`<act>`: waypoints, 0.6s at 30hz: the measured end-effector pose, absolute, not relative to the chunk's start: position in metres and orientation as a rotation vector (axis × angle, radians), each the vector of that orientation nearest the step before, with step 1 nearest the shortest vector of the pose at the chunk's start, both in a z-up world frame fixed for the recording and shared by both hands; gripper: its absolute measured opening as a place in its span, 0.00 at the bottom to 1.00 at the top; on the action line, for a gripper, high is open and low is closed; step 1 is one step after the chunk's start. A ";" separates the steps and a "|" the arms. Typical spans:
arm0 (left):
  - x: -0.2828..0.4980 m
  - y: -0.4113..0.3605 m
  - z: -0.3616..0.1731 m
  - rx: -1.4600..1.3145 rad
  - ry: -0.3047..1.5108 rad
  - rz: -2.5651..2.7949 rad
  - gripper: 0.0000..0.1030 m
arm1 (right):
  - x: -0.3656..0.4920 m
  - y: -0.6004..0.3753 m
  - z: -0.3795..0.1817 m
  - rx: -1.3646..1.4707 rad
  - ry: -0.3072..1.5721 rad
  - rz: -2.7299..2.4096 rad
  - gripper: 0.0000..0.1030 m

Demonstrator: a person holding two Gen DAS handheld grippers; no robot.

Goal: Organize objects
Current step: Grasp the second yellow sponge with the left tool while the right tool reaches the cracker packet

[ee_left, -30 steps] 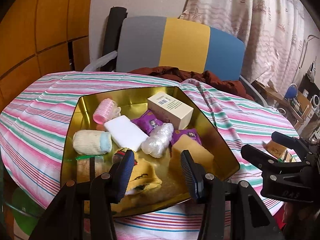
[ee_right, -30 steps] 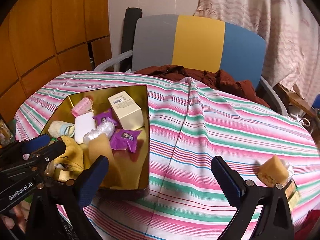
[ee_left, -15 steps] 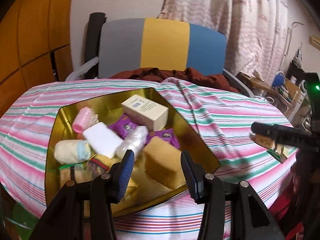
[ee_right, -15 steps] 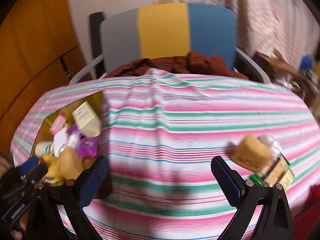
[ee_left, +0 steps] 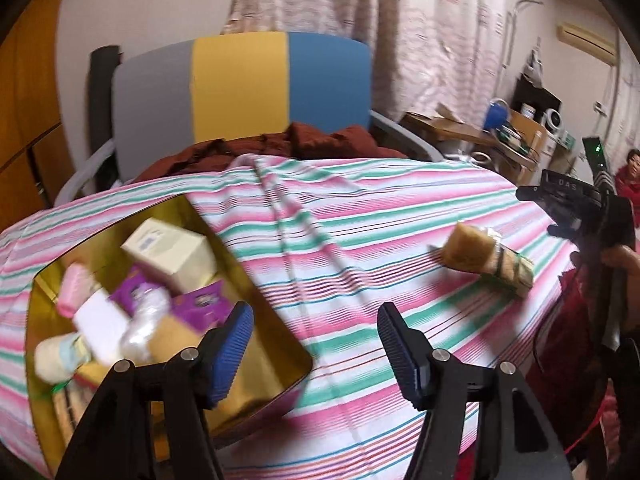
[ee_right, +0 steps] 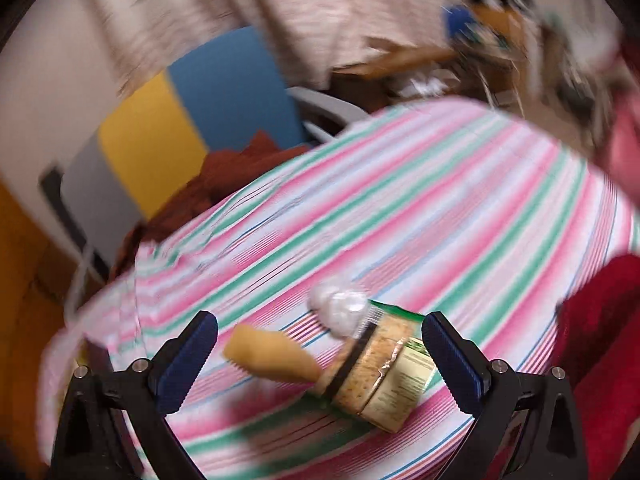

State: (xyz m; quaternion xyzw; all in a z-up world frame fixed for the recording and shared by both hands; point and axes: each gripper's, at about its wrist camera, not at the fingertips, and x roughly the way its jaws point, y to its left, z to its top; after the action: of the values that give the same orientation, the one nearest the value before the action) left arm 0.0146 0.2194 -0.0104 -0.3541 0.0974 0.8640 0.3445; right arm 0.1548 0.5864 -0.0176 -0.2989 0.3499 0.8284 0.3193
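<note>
1. Three items are grouped on the striped tabletop (ee_right: 460,184): a tan sponge (ee_right: 268,356), a banded cracker packet (ee_right: 380,376) and a clear wrapped bundle (ee_right: 340,308), all touching.
2. The group is framed between the spread fingers of the right hand-held gripper (ee_right: 320,364), which grips nothing.
3. The left hand-held gripper (ee_left: 316,344) is likewise spread and empty, above the tabletop beside the gold tray (ee_left: 276,344).
4. A cream box (ee_left: 168,252), purple packets (ee_left: 204,304) and other small items are contained in the tray.
5. A tri-colour chair (ee_left: 240,84) is seen behind the tabletop.

Dim warm light (heavy motion blur)
</note>
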 end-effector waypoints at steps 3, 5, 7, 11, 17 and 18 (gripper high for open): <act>0.013 0.243 -0.013 -0.920 0.277 2.211 0.67 | 0.175 0.606 -0.028 -0.655 1.123 2.139 1.00; 0.010 0.264 -0.016 -0.922 0.293 2.187 0.72 | 0.182 0.605 -0.025 -0.589 1.134 2.158 1.00; 0.009 0.283 -0.021 -0.929 0.300 2.158 0.75 | 0.183 0.605 -0.024 -0.565 1.163 2.187 1.00; 0.011 0.330 -0.035 -0.937 0.346 2.065 0.79 | 0.186 0.607 -0.025 -0.528 1.218 2.212 1.00; 0.022 0.390 -0.043 -0.880 0.385 1.945 0.86 | 0.191 0.608 -0.028 -0.491 1.278 2.205 1.00; 0.024 0.403 -0.045 -0.867 0.405 1.926 0.87 | 0.192 0.608 -0.030 -0.484 1.287 2.201 1.00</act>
State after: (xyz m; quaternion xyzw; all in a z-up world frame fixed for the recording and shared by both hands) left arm 0.0235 0.4027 -0.0451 -0.3547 0.1655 0.7878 0.4756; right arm 0.1915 0.6083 -0.0297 -0.1797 0.4774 0.8167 0.2698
